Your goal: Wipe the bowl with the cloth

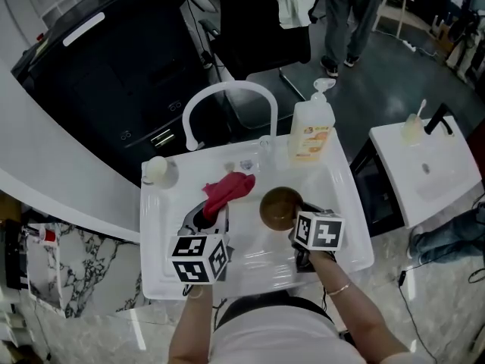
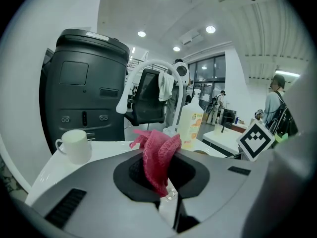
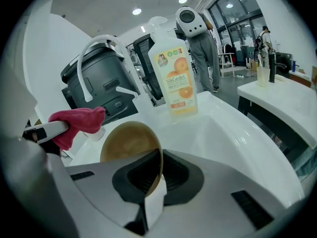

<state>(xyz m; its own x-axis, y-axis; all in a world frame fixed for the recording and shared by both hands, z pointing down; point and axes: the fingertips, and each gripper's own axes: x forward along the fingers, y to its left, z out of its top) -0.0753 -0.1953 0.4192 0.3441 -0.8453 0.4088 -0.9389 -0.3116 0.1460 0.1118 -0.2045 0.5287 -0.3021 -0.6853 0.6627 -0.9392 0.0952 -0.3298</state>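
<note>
Now L gripper (image 2: 161, 176) pinches cloth (image 2: 157, 155) near bowl (image 3: 126, 139), whose rim R gripper (image 3: 154, 178) clamps.

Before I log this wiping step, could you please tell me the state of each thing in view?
cloth: bunched, gripped.
bowl: tilted, empty, gripped by its rim.
left tool: shut on cloth.
right tool: shut on bowl.
mug: upright.
soap bottle: upright.

Red cloth (image 1: 227, 190), brown bowl (image 1: 279, 207), white sink (image 1: 356, 230), white mug (image 1: 155, 170), orange-printed white bottle (image 1: 312, 131)
</note>
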